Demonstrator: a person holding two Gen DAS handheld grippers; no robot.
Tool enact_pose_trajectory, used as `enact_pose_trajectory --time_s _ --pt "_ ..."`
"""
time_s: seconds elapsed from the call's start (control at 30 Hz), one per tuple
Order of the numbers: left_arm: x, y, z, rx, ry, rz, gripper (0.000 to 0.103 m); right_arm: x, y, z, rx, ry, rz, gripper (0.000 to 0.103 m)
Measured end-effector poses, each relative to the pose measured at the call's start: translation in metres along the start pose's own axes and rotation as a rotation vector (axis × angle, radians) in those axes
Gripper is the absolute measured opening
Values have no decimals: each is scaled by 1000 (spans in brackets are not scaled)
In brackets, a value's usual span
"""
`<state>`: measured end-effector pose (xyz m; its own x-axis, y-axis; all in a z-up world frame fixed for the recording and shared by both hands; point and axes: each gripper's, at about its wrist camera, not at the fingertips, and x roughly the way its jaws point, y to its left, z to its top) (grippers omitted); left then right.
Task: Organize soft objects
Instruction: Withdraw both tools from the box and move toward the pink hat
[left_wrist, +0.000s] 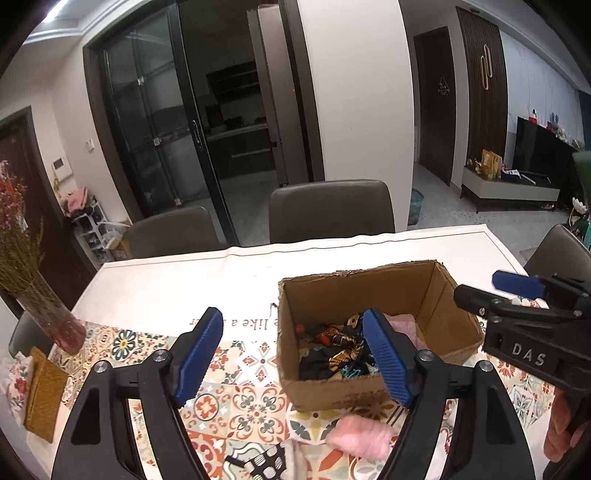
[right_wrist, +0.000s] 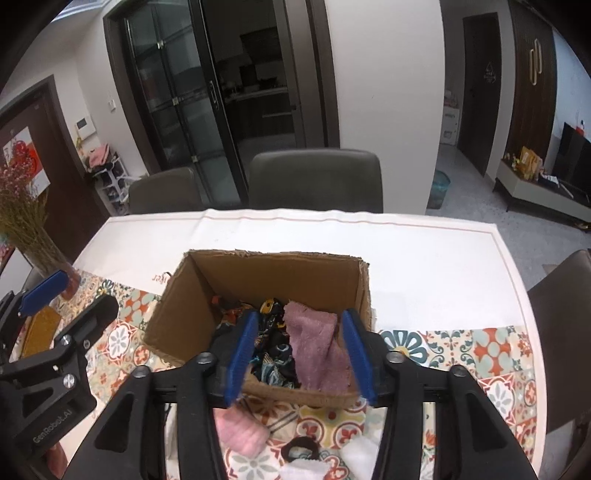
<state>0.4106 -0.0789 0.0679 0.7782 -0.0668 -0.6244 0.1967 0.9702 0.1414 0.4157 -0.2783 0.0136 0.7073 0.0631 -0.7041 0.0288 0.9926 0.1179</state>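
2 claws hover over an open cardboard box (right_wrist: 184, 314) on a worktop (right_wrist: 424, 266) spread with a white cloth and a patterned tile-print runner (left_wrist: 236, 373). The right wrist view looks straight into the box, where a mauve towel (right_wrist: 317, 347) drapes over a dark patterned cloth (right_wrist: 271, 354) beside it; the left wrist view shows the same box from its left, with the dark cloth (left_wrist: 332, 354) plain and only a corner of the towel (left_wrist: 402, 325) past a blue finger. Only the left view shows a yellow woven mat (left_wrist: 42, 395) in full at the worktop's left edge, by a vase of dried flowers (left_wrist: 55, 317). A pink fluffy cloth (left_wrist: 358, 435) lies on the runner just outside the box's near wall, seen in both views. The left claw (left_wrist: 291, 358) stands wide apart and holds nothing. The right claw (right_wrist: 299, 354) is about half apart above the box, the towel showing between its fingers; no pad visibly presses on it
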Motion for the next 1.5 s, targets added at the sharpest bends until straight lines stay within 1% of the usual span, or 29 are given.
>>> enact_pose_trajectory --time_s 0.07,0.13,0.2,0.27,0.37,0.5,0.77,0.93,1.07,1.17,1.33,1.5 --pt "-8 1 -3 6 -7 8 78 -11 3 -4 -2 -25 2 56" --pt "-16 3 -6 9 -9 13 78 -18 6 -7 -12 -33 5 56" --pt "-25 6 -11 10 -6 22 79 -24 10 -11 -21 -32 15 56" --pt "-33 8 -14 12 -5 22 82 -28 15 -15 -30 -31 26 56" --pt "-44 13 -23 13 4 47 83 -34 23 -22 -45 -29 30 56" --pt "-55 17 -33 16 3 60 83 -42 31 -35 -59 -20 44 56" --pt "-81 21 -65 9 5 61 85 -59 41 -63 -74 -16 48 56" --pt "-96 21 -86 15 4 50 86 -70 43 -82 -72 -22 35 56" --pt "-102 18 -101 18 16 32 87 -75 42 -95 -68 -23 32 56" --pt "-105 16 -112 17 26 19 87 -79 42 -105 -72 -32 13 56" --pt "-103 13 -129 -5 56 3 87 -78 37 -117 -58 -29 5 56" --pt "-97 14 -142 -36 90 -4 87 -67 38 -126 -59 2 17 56"
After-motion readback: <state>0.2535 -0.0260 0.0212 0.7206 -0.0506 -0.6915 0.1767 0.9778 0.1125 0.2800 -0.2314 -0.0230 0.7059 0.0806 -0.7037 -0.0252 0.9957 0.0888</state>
